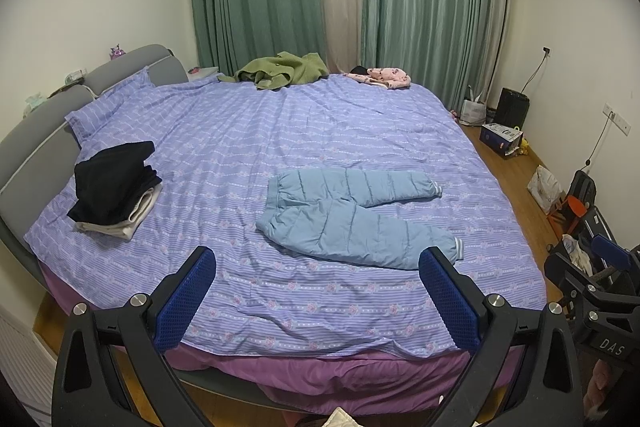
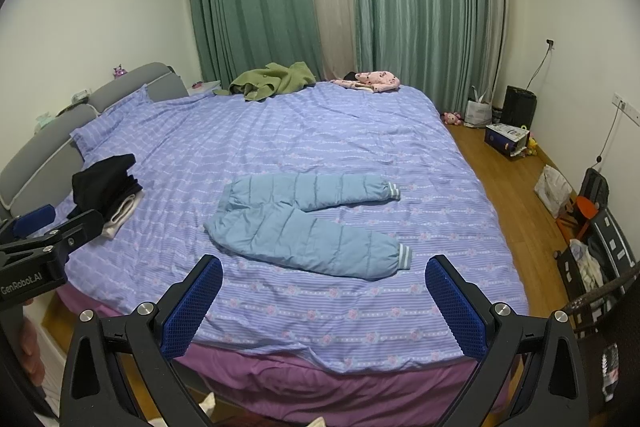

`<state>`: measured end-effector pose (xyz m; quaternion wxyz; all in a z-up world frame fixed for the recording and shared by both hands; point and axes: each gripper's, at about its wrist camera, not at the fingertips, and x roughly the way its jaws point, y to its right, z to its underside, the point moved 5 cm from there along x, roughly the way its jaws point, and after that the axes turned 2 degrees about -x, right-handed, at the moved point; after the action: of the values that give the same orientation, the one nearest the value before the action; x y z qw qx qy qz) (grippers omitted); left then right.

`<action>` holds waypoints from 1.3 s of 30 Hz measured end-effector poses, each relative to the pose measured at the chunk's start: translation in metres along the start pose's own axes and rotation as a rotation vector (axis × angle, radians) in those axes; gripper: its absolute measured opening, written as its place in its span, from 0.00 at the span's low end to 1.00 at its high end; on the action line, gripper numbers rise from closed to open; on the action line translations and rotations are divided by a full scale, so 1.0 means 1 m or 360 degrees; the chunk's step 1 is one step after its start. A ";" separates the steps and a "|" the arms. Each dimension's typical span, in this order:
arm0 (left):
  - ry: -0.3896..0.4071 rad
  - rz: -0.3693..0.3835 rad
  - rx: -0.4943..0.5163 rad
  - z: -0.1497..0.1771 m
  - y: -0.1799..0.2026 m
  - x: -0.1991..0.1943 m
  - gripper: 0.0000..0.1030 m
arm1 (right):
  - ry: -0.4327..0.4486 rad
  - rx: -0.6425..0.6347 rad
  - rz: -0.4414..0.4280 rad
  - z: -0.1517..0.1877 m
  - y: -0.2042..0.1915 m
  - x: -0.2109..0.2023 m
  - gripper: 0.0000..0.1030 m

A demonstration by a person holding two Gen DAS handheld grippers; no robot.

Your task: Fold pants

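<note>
Light blue padded pants [image 1: 352,215] lie flat on the purple striped bedspread [image 1: 280,131], waist to the left, both legs spread apart toward the right with striped cuffs. They also show in the right wrist view [image 2: 304,227]. My left gripper [image 1: 318,291] is open and empty, held above the bed's near edge, short of the pants. My right gripper [image 2: 324,301] is open and empty, also at the near edge, just in front of the lower leg. The right gripper shows at the left wrist view's right edge [image 1: 600,279]; the left gripper shows at the right wrist view's left edge [image 2: 44,239].
A stack of folded black and white clothes [image 1: 114,187] sits on the bed's left side by the grey headboard [image 1: 36,139]. A green garment [image 1: 284,69] and a pink garment [image 1: 384,77] lie at the far edge. Bags and boxes [image 1: 502,139] stand on the wooden floor at right.
</note>
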<state>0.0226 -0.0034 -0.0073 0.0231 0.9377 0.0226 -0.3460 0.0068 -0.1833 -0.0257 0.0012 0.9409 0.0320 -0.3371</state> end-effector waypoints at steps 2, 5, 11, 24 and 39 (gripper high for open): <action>0.0001 0.0001 0.0001 0.001 0.000 0.000 1.00 | -0.0001 0.0002 -0.0001 0.001 0.000 0.000 1.00; -0.0001 -0.0001 0.0000 0.001 0.000 0.000 1.00 | -0.0005 0.0002 0.0001 -0.001 0.000 0.002 1.00; -0.0013 0.0016 0.0007 -0.005 0.000 0.004 1.00 | -0.0022 0.0006 0.0015 -0.002 -0.001 0.010 1.00; -0.0042 0.0075 0.0062 -0.031 -0.022 0.046 1.00 | -0.0065 0.0057 0.0070 -0.017 -0.014 0.042 1.00; -0.0023 0.0191 0.0104 -0.082 0.010 0.163 1.00 | -0.0018 0.0186 0.0274 -0.061 0.039 0.135 1.00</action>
<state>0.2000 -0.0038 -0.0502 0.0134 0.9350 -0.0451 -0.3514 0.1519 -0.2128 -0.0644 -0.0245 0.9368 -0.0688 -0.3423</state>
